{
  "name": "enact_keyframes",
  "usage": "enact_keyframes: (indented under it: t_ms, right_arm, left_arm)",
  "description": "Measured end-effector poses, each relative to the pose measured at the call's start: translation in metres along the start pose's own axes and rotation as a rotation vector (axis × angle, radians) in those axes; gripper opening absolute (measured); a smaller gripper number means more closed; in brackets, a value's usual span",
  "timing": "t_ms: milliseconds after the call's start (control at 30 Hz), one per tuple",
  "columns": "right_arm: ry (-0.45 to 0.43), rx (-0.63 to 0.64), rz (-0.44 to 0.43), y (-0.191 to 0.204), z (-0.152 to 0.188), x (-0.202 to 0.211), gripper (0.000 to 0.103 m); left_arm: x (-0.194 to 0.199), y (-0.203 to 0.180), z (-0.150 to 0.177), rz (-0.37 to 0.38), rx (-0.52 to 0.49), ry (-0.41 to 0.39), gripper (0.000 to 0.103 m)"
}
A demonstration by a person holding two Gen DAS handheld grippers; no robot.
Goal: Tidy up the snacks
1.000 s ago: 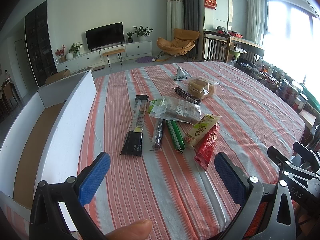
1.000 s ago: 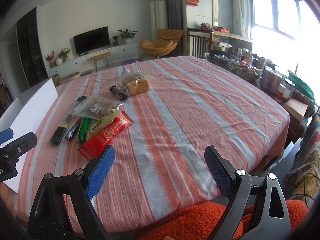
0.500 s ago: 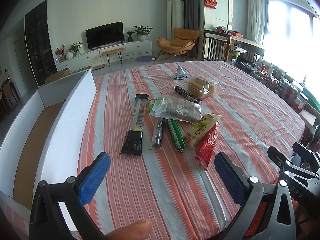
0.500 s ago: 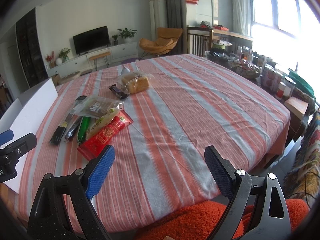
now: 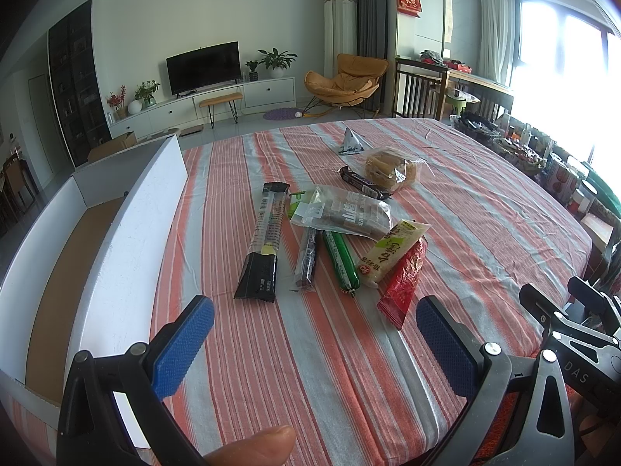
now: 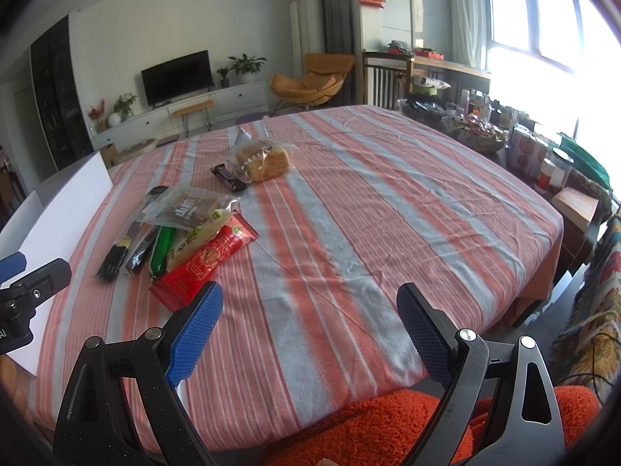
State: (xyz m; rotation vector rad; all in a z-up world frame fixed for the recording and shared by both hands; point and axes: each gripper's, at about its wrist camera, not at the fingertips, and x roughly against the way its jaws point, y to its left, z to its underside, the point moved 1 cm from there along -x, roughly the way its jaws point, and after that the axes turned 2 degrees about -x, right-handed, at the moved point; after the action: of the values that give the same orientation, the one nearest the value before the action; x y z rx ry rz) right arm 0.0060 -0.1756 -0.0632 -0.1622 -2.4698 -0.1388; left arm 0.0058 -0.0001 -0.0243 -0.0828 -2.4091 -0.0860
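Snacks sit piled at twelve o'clock of the left gripper [image 5: 314, 343], red packet [image 5: 403, 281] nearest; white box [image 5: 128, 233] at ten. Both grippers, right gripper [image 6: 308, 324] included, gape empty. Overlapping wrappers risk a double grab.

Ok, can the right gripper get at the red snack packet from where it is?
Probably yes. The right gripper is open and empty, the red snack packet lies just ahead to its left, nothing between them; only its far end tucks under the pale packet.
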Motion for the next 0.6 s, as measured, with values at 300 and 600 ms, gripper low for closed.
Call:
enact_keyframes:
  t_ms: [300, 600]
  right_arm:
    - [0.001, -0.001, 0.0, -0.0003, -0.0001, -0.0001, 0.093]
    - [0.002, -0.001, -0.002, -0.001, 0.0007, 0.0002, 0.093]
  left_arm:
    - [0.0, 0.0002, -0.0002, 0.0, 0.0, 0.0, 0.103]
    - [0.0, 0.0002, -0.0001, 0.001, 0.001, 0.001, 0.103]
